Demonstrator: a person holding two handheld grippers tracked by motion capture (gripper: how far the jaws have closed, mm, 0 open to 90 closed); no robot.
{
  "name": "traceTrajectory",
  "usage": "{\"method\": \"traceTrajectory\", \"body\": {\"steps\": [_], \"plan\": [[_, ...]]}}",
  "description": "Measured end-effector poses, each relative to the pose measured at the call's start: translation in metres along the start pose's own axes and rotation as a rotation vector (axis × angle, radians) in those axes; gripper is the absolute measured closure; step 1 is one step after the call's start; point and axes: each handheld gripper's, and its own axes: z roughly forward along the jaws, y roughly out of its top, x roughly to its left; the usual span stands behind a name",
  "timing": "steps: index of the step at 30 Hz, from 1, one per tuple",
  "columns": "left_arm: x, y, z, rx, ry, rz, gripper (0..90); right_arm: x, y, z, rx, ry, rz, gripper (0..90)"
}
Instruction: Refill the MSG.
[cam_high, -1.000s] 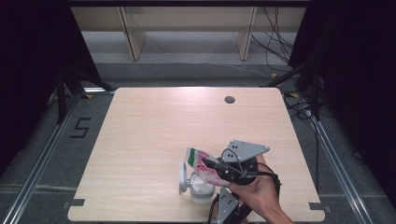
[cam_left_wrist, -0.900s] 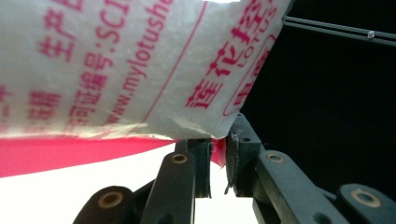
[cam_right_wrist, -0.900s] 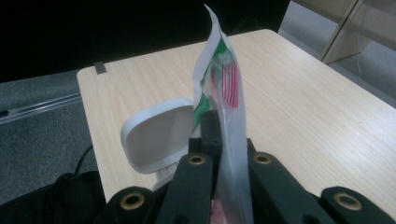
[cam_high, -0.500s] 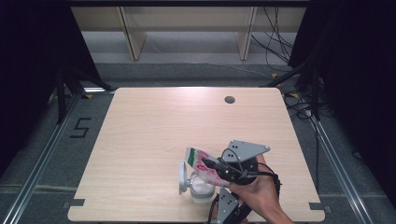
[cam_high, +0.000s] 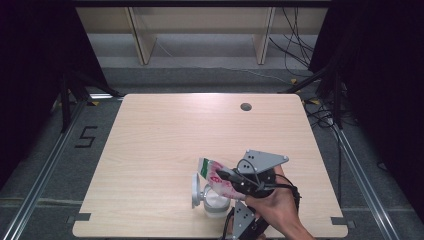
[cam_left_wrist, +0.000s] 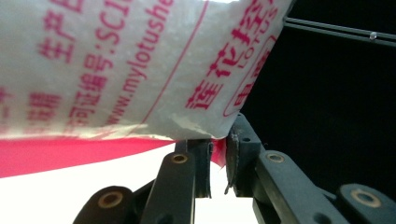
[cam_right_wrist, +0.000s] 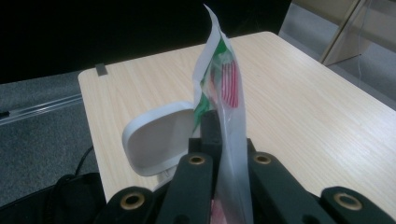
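The printed bag (cam_high: 216, 175) of white granules hangs tilted over the open white jar (cam_high: 216, 202), its lower end at the jar's mouth and its green-edged top up and to the left. Against the earlier high views nothing has shifted: bag, jar and both hands sit just as they did, so I judge you are holding a pour or a pause, and the filling is not yet finished.

Your right gripper (cam_right_wrist: 223, 140) is clamped on the bag, jaws pressed together on the film, just above the jar on its right side. Your left gripper (cam_left_wrist: 218, 154) pinches a corner of the bag from below the jar's near side, its pads nearly together on the thin edge. In the right gripper view the jar's flip lid (cam_right_wrist: 156, 137) stands open beside the bag. The jar stands near the front edge of the table (cam_high: 165, 130).
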Motion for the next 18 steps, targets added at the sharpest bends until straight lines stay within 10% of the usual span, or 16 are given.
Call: {"method": "traceTrajectory", "body": {"steps": [18], "plan": [[0.0005,0.0011,-0.001,0.03,0.017,0.024,80.6,0.0013,0.0,0.0011,-0.004,-0.009,-0.004,90.0]]}}
